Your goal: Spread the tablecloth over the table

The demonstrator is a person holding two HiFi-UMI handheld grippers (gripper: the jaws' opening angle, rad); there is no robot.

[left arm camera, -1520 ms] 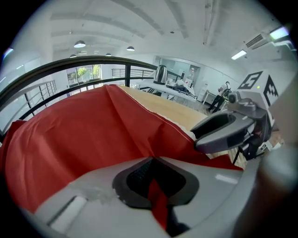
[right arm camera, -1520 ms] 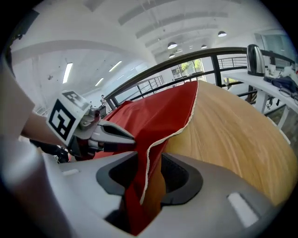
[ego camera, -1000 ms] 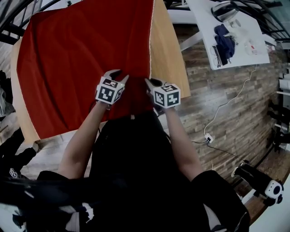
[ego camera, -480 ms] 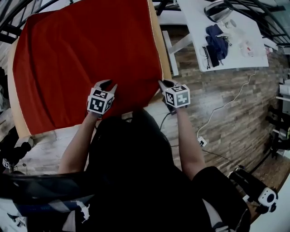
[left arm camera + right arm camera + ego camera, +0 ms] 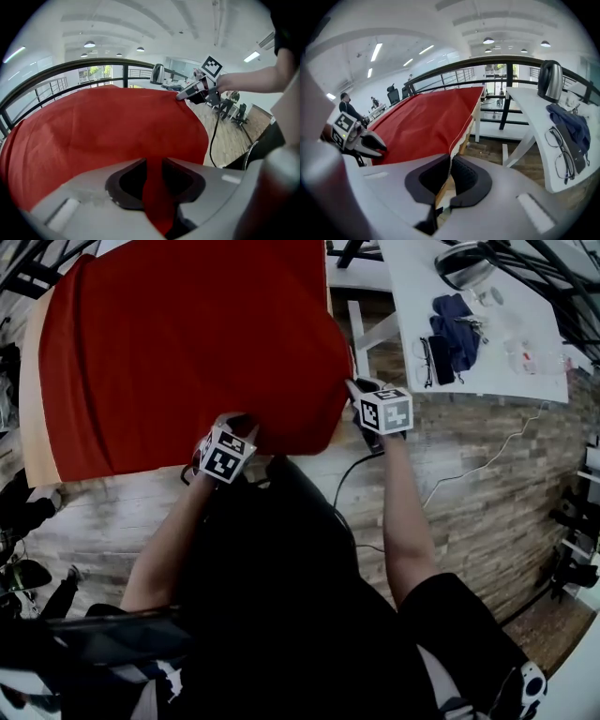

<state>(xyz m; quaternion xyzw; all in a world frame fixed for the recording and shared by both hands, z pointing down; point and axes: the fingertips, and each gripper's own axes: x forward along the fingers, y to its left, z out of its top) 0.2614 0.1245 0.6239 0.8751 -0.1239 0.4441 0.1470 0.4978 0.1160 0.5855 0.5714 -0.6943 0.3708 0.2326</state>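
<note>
**Spreading step.** The red tablecloth (image 5: 187, 343) covers most of the table (image 5: 33, 399), its near edge overhanging. The left fingers (image 5: 124, 185), just closed further, pinch the near hem. The right fingers (image 5: 469, 176) are clamped tight on the corner hem. The next move probably calls for an even, taut pull to square the cloth before letting go.

The tablecloth (image 5: 187, 343) is plain red with pale trim, over a tan table (image 5: 34, 390). Beside the tablecloth, the left gripper (image 5: 239, 420) and right gripper (image 5: 356, 385) bear black-and-white square markers.
</note>
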